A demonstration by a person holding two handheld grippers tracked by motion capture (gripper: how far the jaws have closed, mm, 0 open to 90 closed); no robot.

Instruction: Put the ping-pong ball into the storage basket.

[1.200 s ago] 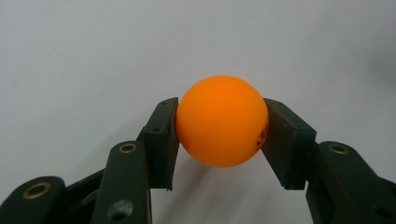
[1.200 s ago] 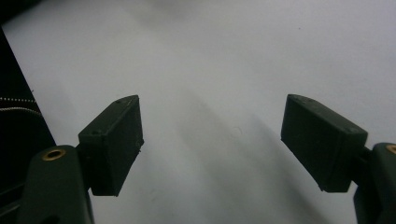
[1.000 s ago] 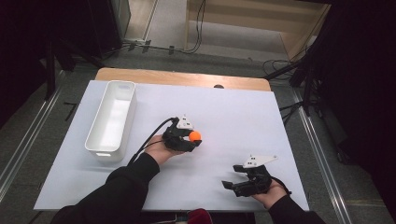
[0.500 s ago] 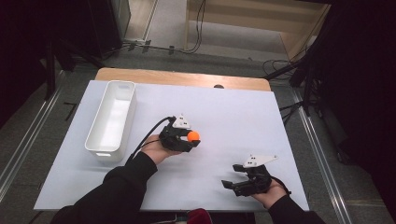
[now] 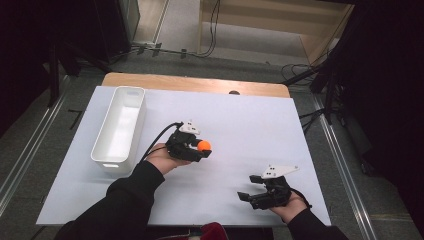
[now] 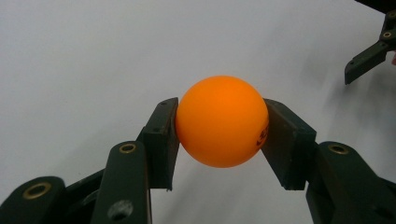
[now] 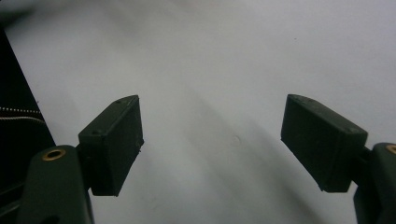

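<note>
Left gripper pinching orange ball, drifted slightly toward white bin near table's left edge since a second ago. Right gripper spread, idle near front-right corner. Probably bin drop next.

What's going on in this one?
A person works at a white table with a gripper in each hand. The left gripper is shut on an orange ball, held just above the middle of the table. The right gripper sits open with nothing between its jaws, near the table's front right. A white bin stands at the left, nothing visible in it.
</note>
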